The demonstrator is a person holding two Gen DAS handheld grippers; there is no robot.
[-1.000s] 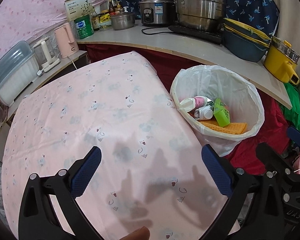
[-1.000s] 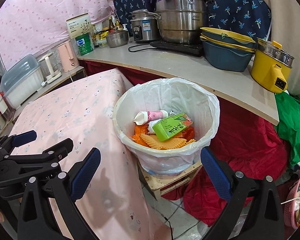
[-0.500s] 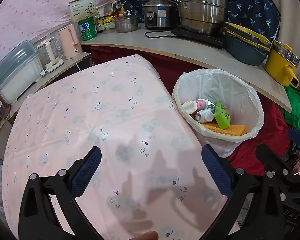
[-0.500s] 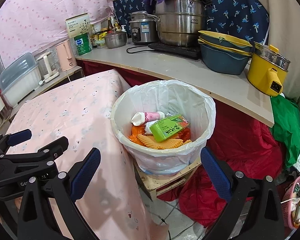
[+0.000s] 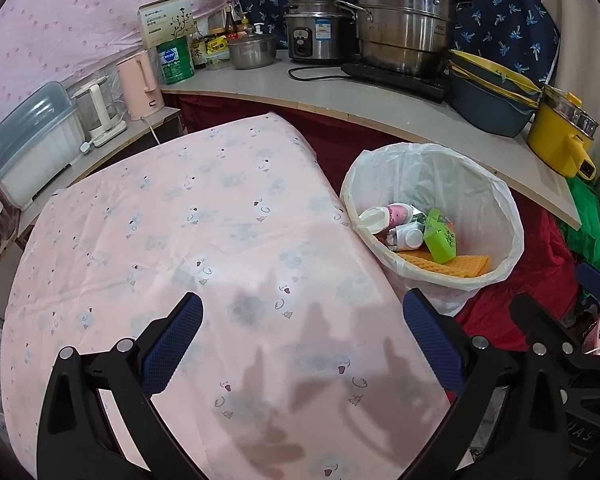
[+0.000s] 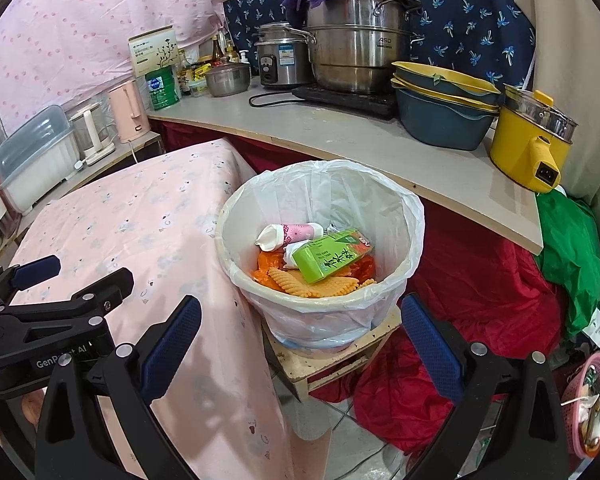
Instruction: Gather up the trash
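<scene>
both grippers empty and spread wide, nothing between the pads in either view. left gripper (image 5: 302, 340) hangs over the pink tablecloth (image 5: 180, 220), fingers apart and touching nothing, only their shadows fall on the cloth. right gripper (image 6: 300, 344) is off the table edge, released just as wide, its open gap framing the lower front of the trash bin (image 6: 320, 292). the bin, lined with a white bag (image 6: 380, 196), stands on a small wooden stand (image 6: 332, 354) just beside the table's right edge, below the curved counter (image 6: 380, 140). key relation: the bin lies straight ahead of the right gripper, and ahead and to the right of the left one, so the right gripper is nearer. trash is already inside: green carton (image 6: 330, 256) lying tilted with its long axis running left-low to right-high, pink-and-white bottle (image 6: 290, 234) on its side behind it, orange wavy sponge (image 6: 300, 282) and orange wrapper underneath. no loose trash shows on the cloth in either view, so i judge collecting looks done or nearly done. if the next move is to take the bag, the right gripper would go forward and up to the bag's folded rim, the left one coming in from the table side
</scene>
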